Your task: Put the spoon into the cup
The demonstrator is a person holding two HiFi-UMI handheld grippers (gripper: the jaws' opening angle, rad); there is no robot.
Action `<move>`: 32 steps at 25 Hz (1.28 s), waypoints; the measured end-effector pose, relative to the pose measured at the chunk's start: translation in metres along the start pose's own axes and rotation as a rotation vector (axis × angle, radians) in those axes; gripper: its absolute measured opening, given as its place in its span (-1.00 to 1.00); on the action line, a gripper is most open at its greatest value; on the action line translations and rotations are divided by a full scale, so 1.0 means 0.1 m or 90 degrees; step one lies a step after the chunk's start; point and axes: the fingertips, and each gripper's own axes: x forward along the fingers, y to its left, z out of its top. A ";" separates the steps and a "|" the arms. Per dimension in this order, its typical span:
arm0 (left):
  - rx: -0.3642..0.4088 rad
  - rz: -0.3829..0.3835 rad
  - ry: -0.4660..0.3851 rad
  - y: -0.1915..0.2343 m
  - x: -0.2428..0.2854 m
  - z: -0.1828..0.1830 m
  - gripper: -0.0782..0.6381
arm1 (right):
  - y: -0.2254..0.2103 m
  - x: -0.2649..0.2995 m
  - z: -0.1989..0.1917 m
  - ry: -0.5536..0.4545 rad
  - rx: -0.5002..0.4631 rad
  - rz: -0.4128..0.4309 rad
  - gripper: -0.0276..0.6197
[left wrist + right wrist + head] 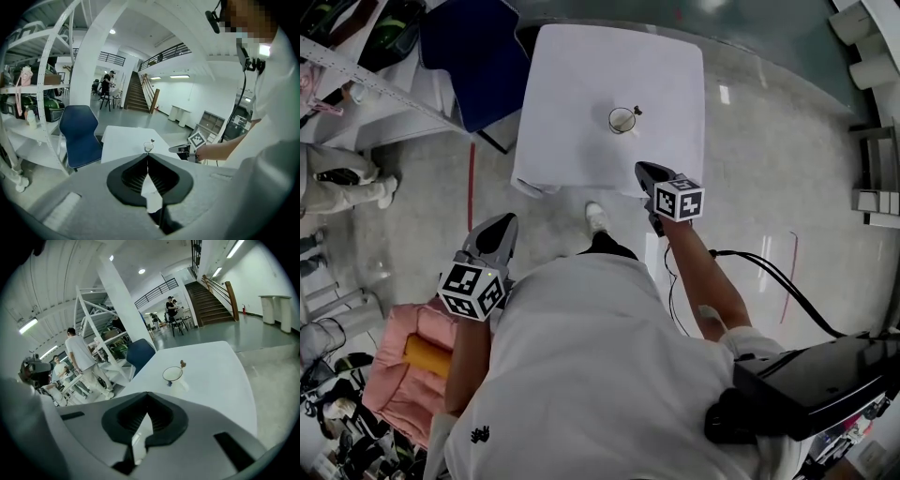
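Note:
A white cup stands near the middle of a white-covered table. A spoon leans in it, its dark handle end poking over the rim. The cup and spoon end also show in the right gripper view, and small in the left gripper view as cup and spoon. My right gripper hangs at the table's near edge, short of the cup, shut and empty. My left gripper is well back over the floor, shut and empty.
A blue chair stands at the table's left. Metal shelving with goods runs along the left. A pink cushion sits low left, black equipment low right. People stand by the shelves.

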 end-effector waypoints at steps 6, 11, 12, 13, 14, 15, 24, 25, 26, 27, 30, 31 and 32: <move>-0.024 -0.028 -0.028 -0.06 -0.37 -0.12 -0.75 | 0.74 -0.29 -0.21 0.004 -0.032 0.045 -0.89; 0.003 -0.032 -0.027 -0.09 -0.70 -0.32 -0.75 | 1.35 -0.53 -0.37 0.005 -0.050 0.089 -0.89; 0.001 -0.036 -0.027 -0.10 -0.75 -0.37 -0.75 | 1.48 -0.58 -0.40 0.006 -0.057 0.099 -0.89; -0.001 -0.039 -0.027 -0.11 -0.80 -0.41 -0.75 | 1.61 -0.63 -0.42 0.004 -0.067 0.106 -0.89; -0.001 -0.042 -0.027 -0.11 -0.85 -0.46 -0.75 | 1.72 -0.67 -0.43 0.001 -0.077 0.111 -0.89; -0.001 -0.046 -0.027 -0.11 -0.89 -0.49 -0.75 | 1.84 -0.71 -0.44 -0.003 -0.086 0.116 -0.89; -0.004 -0.089 -0.018 -0.25 -1.16 -0.81 -0.75 | 2.53 -0.97 -0.86 0.002 -0.148 0.125 -0.89; 0.001 -0.092 -0.016 -0.27 -1.18 -0.84 -0.75 | 2.58 -1.00 -0.90 0.002 -0.149 0.127 -0.89; 0.004 -0.095 -0.014 -0.28 -1.19 -0.85 -0.75 | 2.62 -1.02 -0.92 0.002 -0.152 0.129 -0.89; 0.007 -0.098 -0.012 -0.29 -1.20 -0.87 -0.75 | 2.66 -1.04 -0.93 0.001 -0.155 0.130 -0.89; 0.011 -0.104 -0.006 -0.31 -1.21 -0.94 -0.75 | 2.73 -1.10 -0.96 -0.004 -0.165 0.126 -0.89; 0.011 -0.107 -0.004 -0.33 -1.21 -0.96 -0.75 | 2.75 -1.13 -0.97 -0.005 -0.166 0.125 -0.89; 0.012 -0.112 -0.003 -0.36 -1.20 -0.97 -0.75 | 2.76 -1.16 -0.98 -0.007 -0.166 0.123 -0.89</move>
